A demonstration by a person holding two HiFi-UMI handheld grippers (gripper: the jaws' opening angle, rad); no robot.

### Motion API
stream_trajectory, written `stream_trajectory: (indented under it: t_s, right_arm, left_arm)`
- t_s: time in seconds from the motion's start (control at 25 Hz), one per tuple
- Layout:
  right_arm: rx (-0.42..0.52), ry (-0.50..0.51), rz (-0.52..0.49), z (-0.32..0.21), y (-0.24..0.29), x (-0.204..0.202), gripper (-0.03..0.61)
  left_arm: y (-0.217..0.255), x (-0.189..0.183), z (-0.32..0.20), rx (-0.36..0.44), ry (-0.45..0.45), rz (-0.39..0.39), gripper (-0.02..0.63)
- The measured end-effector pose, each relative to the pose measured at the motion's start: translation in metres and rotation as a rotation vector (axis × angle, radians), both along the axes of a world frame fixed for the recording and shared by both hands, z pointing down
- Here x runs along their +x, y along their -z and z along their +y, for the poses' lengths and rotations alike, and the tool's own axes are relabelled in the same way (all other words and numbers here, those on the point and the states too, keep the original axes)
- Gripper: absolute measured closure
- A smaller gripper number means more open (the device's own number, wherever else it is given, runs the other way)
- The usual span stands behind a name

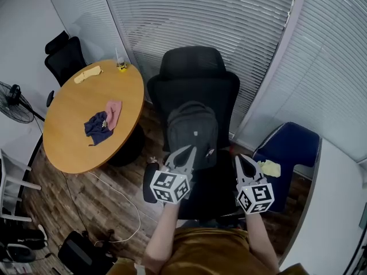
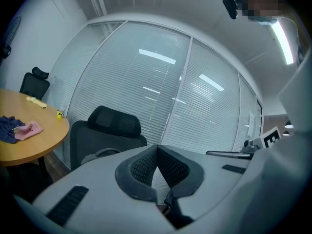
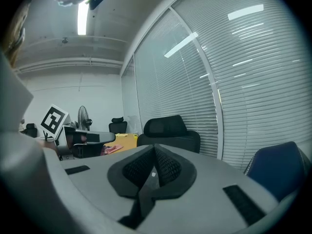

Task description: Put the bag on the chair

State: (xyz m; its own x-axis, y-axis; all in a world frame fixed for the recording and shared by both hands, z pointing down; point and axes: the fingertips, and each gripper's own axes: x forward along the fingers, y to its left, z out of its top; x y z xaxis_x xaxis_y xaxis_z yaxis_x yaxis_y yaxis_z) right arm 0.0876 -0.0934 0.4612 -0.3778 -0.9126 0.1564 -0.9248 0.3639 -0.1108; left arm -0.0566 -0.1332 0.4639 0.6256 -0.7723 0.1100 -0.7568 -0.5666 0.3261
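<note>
A grey backpack point(image 1: 192, 128) stands upright on the seat of the black office chair point(image 1: 192, 65), leaning on its backrest. My left gripper point(image 1: 188, 150) is shut just in front of the bag's lower part, and whether it touches the bag is unclear. My right gripper point(image 1: 239, 160) is shut to the right of the bag, apart from it. In the left gripper view the jaws point(image 2: 157, 147) meet with nothing between them, and the chair's headrest point(image 2: 114, 121) and the bag's top point(image 2: 100, 155) show beyond. The right gripper point(image 3: 154, 147) points past the chair point(image 3: 165, 126).
A round wooden table point(image 1: 69, 136) at the left carries a blue cloth point(image 1: 97, 126), a pink cloth point(image 1: 114, 110), a yellow cloth point(image 1: 88, 74) and a cup point(image 1: 121, 66). A blue chair point(image 1: 287, 145) stands at the right. A fan point(image 1: 14, 102) is at far left. Window blinds lie behind the chair.
</note>
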Motion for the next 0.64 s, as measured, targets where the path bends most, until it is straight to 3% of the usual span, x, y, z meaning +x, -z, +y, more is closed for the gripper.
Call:
stream_trajectory:
  t_s: [0.64]
  right_arm:
    - [-0.022, 0.003, -0.006, -0.012, -0.009, -0.004, 0.568]
  left_arm:
    - [-0.012, -0.006, -0.013, -0.031, 0.005, 0.0, 0.591]
